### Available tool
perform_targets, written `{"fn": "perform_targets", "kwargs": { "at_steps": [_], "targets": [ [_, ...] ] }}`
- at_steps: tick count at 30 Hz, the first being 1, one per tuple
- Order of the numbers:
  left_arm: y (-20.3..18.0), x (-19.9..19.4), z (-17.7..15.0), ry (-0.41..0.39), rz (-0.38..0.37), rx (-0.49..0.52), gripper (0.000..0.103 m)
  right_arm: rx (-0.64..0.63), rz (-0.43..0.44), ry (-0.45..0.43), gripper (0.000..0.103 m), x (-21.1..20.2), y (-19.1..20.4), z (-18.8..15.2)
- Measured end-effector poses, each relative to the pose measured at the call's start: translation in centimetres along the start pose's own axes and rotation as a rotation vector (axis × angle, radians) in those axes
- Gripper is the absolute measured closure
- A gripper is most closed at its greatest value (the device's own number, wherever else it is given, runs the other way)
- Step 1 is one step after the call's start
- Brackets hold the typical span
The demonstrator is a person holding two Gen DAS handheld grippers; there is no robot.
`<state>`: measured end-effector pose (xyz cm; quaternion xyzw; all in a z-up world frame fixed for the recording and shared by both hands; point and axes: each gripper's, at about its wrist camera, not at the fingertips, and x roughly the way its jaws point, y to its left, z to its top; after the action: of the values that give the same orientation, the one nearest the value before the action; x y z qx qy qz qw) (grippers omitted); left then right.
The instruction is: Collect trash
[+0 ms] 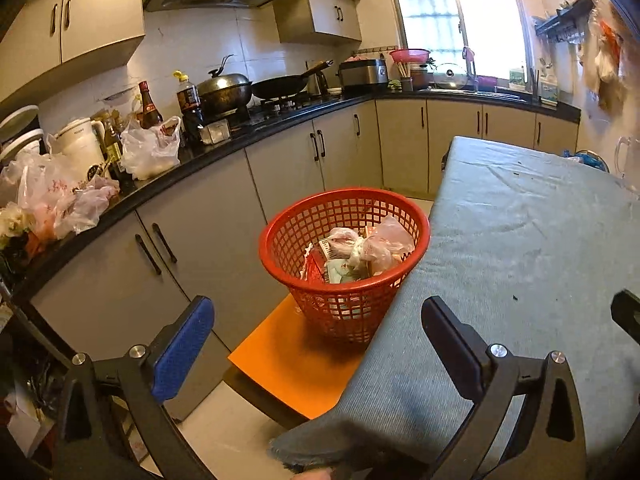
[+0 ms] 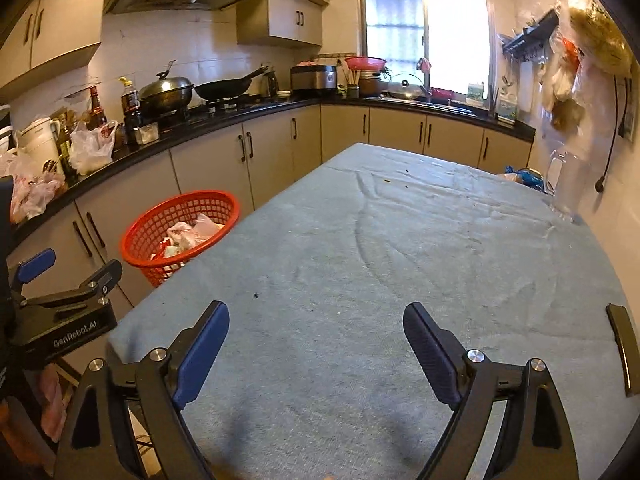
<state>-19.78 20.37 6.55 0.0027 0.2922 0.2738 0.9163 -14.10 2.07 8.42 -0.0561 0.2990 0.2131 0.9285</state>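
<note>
1. The left gripper is being held with its jaws spread wide and nothing between the pads, above the near left edge of the table.
2. The right gripper is likewise being held released, jaws apart and empty, over the blue-grey cloth covering the table.
3. A red mesh basket is being supported on an orange stool just beside the table's left edge (its base partly hidden by the cloth in the right wrist view).
4. The trash, made up of crumpled plastic bags and paper wrappers, is being contained inside the basket.
5. The left gripper is being seen from the right wrist camera at the left border, near the basket.
6. A clear plastic jug is being kept on the far right of the table, by the wall.
7. Filled plastic bags and bottles are being stored on the black countertop, well apart from the grippers.
</note>
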Motion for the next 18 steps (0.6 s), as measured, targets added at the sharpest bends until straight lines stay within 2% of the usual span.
{"fn": "perform_targets", "kwargs": {
  "at_steps": [8,18],
  "targets": [
    [0.6,-1.1,0.1,-0.04,0.01,-0.002,0.0,-0.016,0.0,-0.007,0.01,-0.6,0.9,-0.1],
    [1.0,-0.9,0.1,-0.035,0.006,-0.019,0.0,-0.033,-0.003,0.004,0.01,-0.3,1.8,0.0]
  ]
}}
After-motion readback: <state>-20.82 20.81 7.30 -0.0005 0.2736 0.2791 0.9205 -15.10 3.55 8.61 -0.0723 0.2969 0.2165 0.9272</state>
